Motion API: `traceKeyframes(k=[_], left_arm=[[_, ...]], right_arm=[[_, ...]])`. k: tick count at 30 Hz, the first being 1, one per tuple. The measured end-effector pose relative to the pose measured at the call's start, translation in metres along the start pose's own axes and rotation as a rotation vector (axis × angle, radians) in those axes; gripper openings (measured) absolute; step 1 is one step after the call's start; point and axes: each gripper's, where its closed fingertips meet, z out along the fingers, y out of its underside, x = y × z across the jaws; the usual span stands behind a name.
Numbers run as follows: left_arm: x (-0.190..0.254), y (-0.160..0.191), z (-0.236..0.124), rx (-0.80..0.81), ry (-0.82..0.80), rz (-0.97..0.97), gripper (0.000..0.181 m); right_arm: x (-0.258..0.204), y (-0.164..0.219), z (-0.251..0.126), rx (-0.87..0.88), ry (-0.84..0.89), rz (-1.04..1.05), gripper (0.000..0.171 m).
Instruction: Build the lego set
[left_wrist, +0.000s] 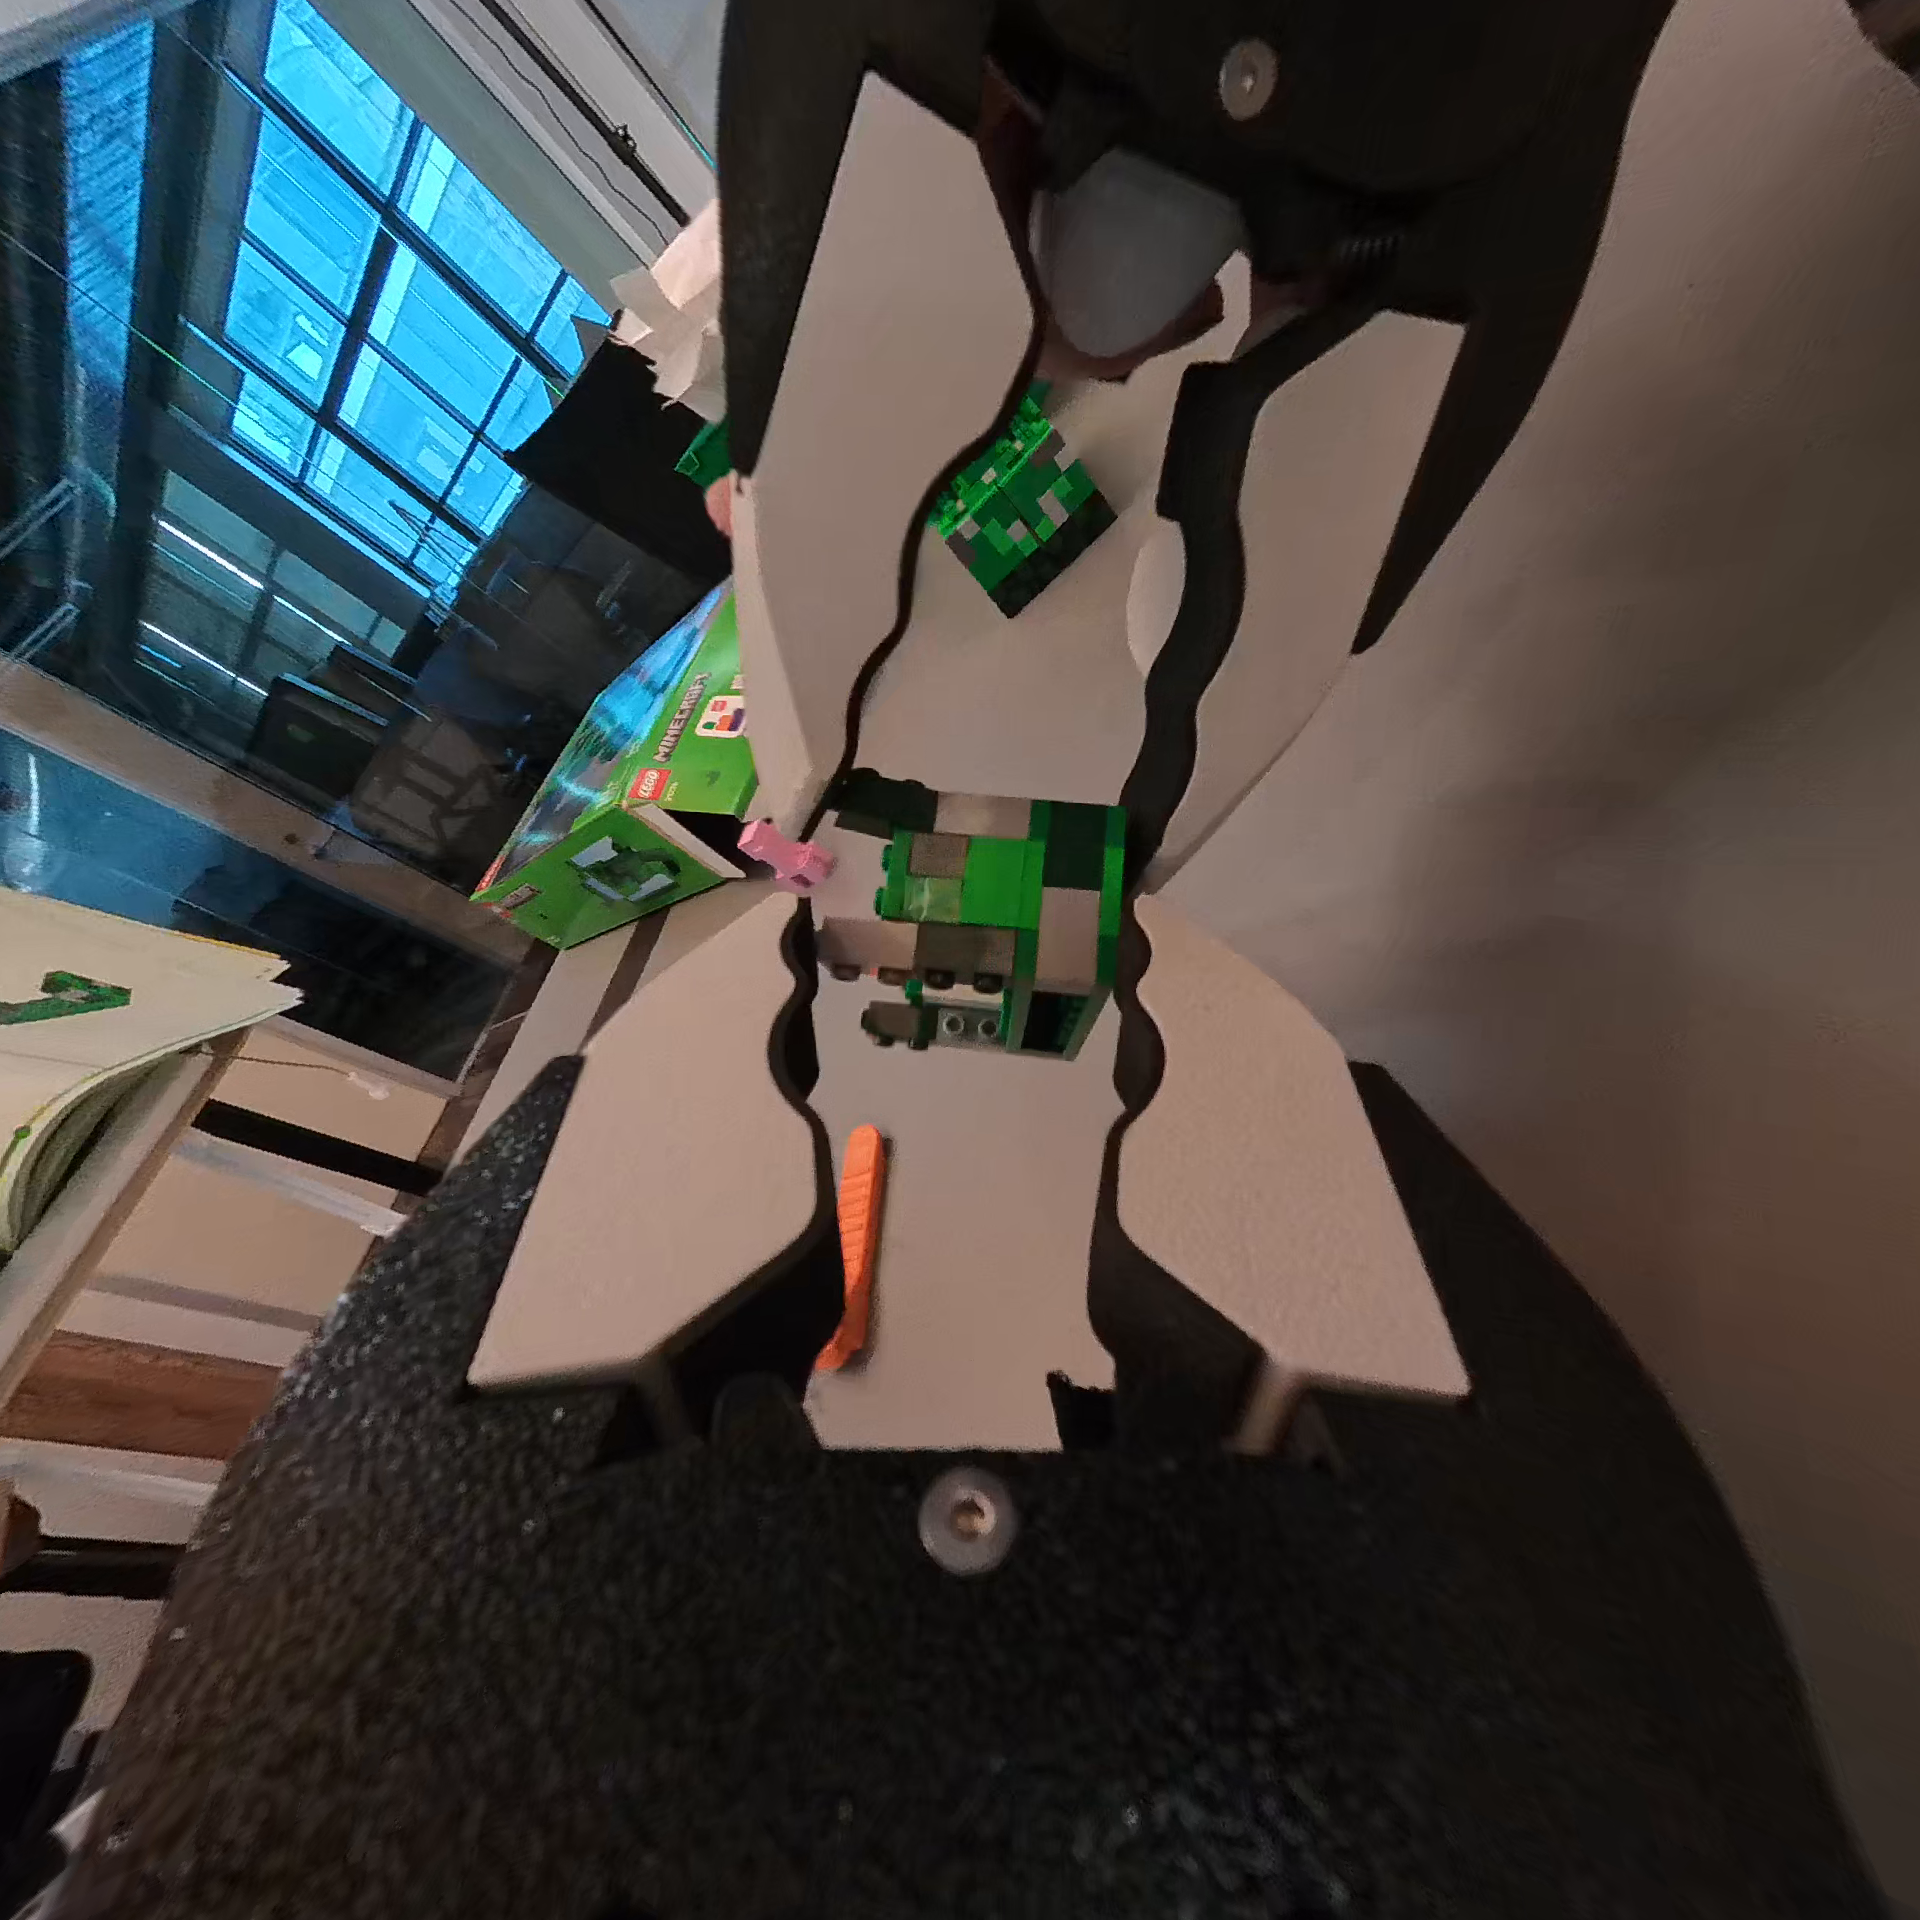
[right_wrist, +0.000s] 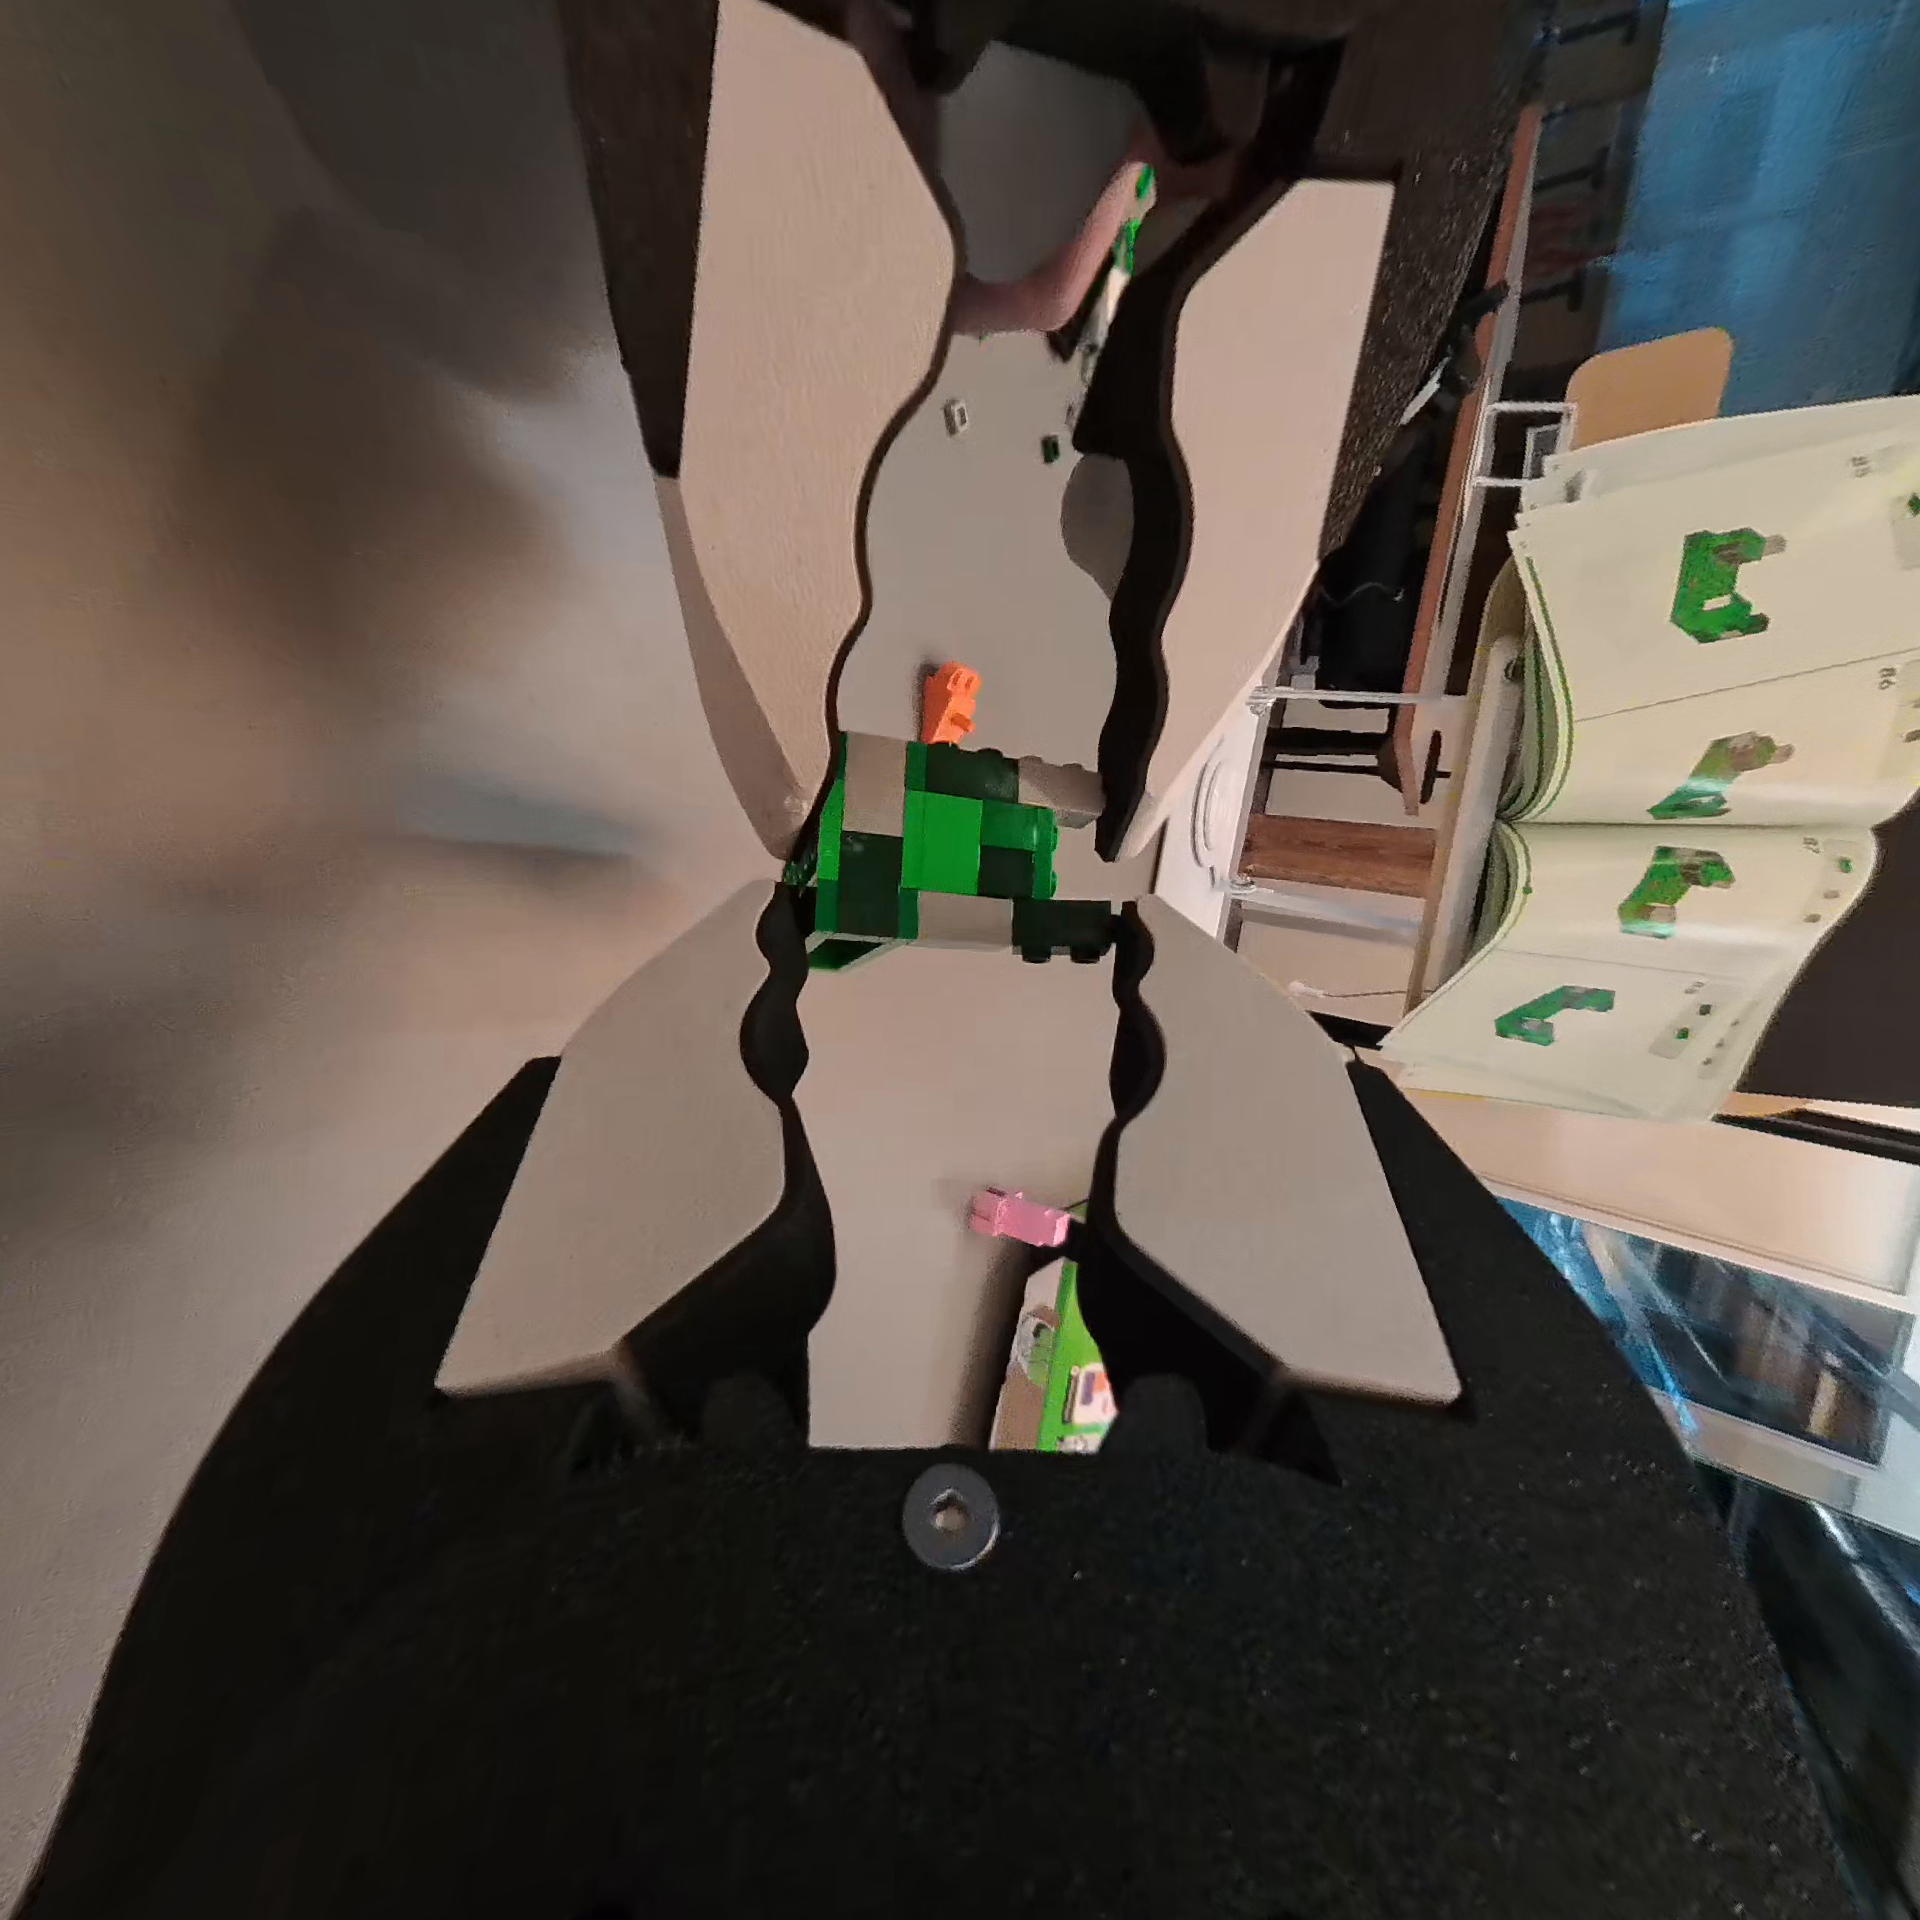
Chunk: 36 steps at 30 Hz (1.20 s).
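Blocky and studded, the green lego build (left_wrist: 997, 914) sits mid-air over the white table (left_wrist: 977, 1299) — a patchwork of bright green, dark green and grey bricks, with a row of dark studs along one edge. Both claws meet on it from opposite sides. The left gripper (left_wrist: 966, 914) has its pale, wavy-edged fingers (left_wrist: 665, 1174) clamped against the build's two flanks, tips pressed to the bricks. From the right wrist view, the right gripper (right_wrist: 945, 914) does the same: its fingers (right_wrist: 644, 1184) pinch the same chunk from the other end, the two pairs of tips almost touching each other.

Loose pieces lie flat on the smooth tabletop: a ridged orange brick separator (left_wrist: 857, 1247), a small pink piece (left_wrist: 784, 857) just beside the build in the left wrist view, and a second green pixel-patterned cube (left_wrist: 1023, 509) farther off between the opposite claw's fingers.

The green cardboard set box (left_wrist: 634, 810) lies on its side with its end flap open — what is inside cannot be made out. An open instruction booklet (right_wrist: 1683, 769), glossy cream pages with green diagrams, stands propped at the table's edge.
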Motion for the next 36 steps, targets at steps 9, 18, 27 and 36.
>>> traceKeyframes(k=[9,18,27,36], left_arm=[[0.000,-0.005,-0.001,0.039,-0.032,0.057,0.054],[0.001,-0.006,0.000,0.041,-0.056,0.114,0.054],[-0.001,-0.004,0.002,0.030,-0.062,0.082,0.055],[-0.035,0.012,-0.008,0.036,-0.047,-0.338,0.075]], right_arm=[[-0.001,0.000,-0.002,0.047,-0.069,0.070,0.056],[-0.003,0.000,-0.005,0.060,-0.057,0.025,0.055],[-0.001,0.003,-0.002,0.027,0.004,0.007,0.055],[0.000,0.028,0.026,-0.122,0.191,-0.132,0.055]])
